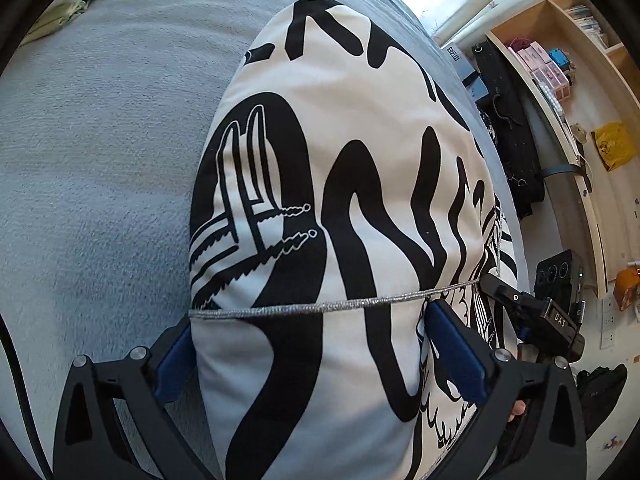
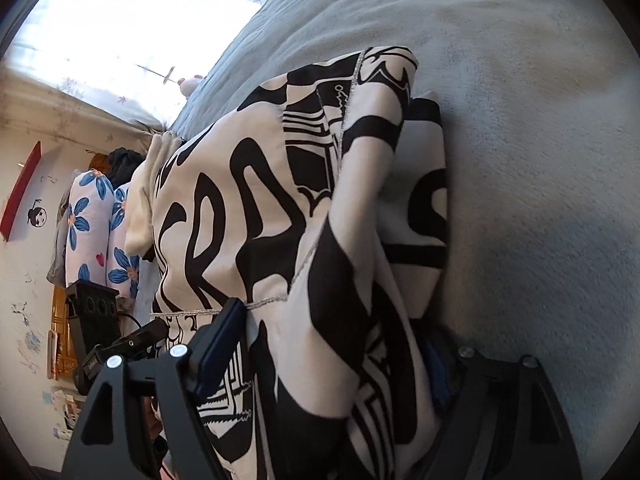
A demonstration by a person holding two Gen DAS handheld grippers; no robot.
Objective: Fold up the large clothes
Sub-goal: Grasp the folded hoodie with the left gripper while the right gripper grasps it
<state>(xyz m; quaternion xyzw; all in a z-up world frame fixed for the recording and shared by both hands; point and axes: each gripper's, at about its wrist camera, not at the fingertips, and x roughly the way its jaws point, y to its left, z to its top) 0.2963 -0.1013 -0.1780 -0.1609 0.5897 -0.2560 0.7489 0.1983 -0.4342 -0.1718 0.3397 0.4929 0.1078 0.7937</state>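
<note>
A large white garment with bold black lettering (image 1: 320, 168) lies folded on a grey-blue bed cover (image 1: 100, 160), a silver trim line (image 1: 320, 305) running across it. My left gripper (image 1: 308, 320) stands open and straddles the garment's near end; its blue pads (image 1: 174, 360) sit at the cloth's two sides without pinching it. In the right wrist view the same garment (image 2: 248, 208) lies bunched in loose folds. My right gripper (image 2: 332, 324) is open around that bunch. One blue pad (image 2: 220, 352) shows, while cloth mostly covers the other.
A wooden shelf unit (image 1: 568, 80) with small boxes and a black bag (image 1: 508, 120) stand beside the bed. Floral pillows (image 2: 92, 220) lean by the wall under a bright curtained window (image 2: 120, 20). A pale green cloth (image 1: 68, 4) lies at the bed's far corner.
</note>
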